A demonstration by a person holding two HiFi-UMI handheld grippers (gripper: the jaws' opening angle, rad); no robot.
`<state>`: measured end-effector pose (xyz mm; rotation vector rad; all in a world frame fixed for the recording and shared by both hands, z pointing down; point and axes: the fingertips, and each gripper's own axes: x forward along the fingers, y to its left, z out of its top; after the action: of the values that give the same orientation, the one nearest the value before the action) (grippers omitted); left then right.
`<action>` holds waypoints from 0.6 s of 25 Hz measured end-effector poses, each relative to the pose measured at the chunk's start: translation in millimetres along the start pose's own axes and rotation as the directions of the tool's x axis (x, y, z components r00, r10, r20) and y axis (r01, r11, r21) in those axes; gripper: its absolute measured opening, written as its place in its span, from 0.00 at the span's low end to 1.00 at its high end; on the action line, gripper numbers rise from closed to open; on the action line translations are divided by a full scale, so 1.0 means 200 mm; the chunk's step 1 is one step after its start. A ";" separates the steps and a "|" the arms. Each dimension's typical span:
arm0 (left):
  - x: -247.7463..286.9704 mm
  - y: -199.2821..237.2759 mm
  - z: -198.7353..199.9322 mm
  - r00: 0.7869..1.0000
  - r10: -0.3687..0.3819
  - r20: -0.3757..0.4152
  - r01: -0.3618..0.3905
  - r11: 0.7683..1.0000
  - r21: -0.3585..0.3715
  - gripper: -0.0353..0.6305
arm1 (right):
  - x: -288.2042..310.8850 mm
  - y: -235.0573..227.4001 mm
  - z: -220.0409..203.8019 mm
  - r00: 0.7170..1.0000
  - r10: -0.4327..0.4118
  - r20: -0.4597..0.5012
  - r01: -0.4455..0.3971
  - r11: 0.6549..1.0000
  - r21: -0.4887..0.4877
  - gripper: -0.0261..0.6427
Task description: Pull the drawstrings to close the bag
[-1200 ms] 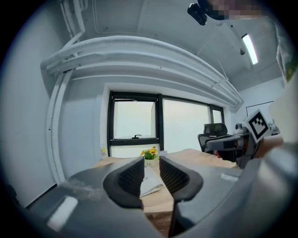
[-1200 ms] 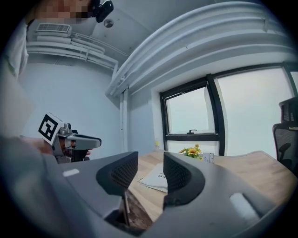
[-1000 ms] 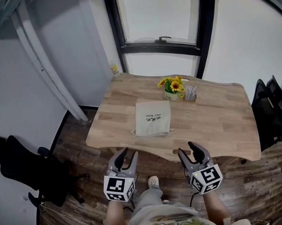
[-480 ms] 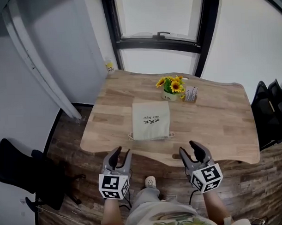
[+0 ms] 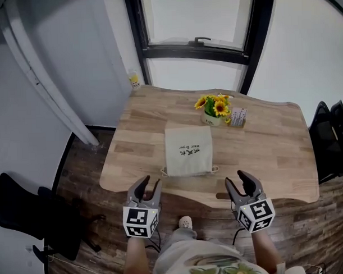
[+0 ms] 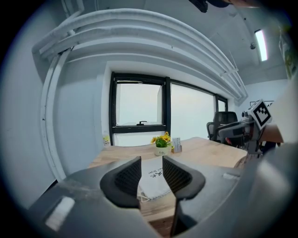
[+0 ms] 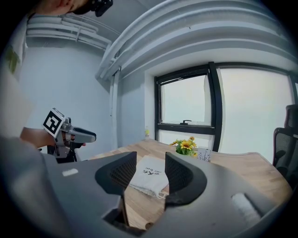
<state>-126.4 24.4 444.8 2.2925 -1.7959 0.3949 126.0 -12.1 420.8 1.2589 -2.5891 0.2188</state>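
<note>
Bare wood of the table (image 5: 273, 152) lies open at 3 and 9 o'clock of the bag (image 5: 188, 151) — room to pass either side. At its 1 o'clock the flower pot (image 5: 215, 111) and a small box (image 5: 238, 118) crowd the far side. Black chairs (image 5: 331, 147) flank the table's right edge.

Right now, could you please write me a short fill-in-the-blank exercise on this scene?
The cloth drawstring bag lies ____ on the wooden table.
The left gripper and the right gripper both have their jaws ____.
The petals of the potted sunflowers beyond the bag are ____.
Missing words: flat; open; yellow.
</note>
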 end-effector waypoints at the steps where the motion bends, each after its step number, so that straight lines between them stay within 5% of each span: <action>1: 0.02 0.02 -0.01 1.000 -0.002 -0.004 0.002 1.000 0.002 0.26 | 0.02 -0.01 -0.01 1.000 -0.007 -0.004 0.007 1.000 0.000 0.31; 15: 0.22 0.15 -0.21 0.989 -0.065 -0.132 0.079 0.992 0.099 0.26 | 0.19 -0.06 -0.21 0.990 -0.092 -0.105 0.092 0.996 -0.010 0.31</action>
<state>-149.8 -10.2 499.2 2.3343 -1.6629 0.6224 119.0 -38.1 473.3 1.3243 -2.4351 0.2532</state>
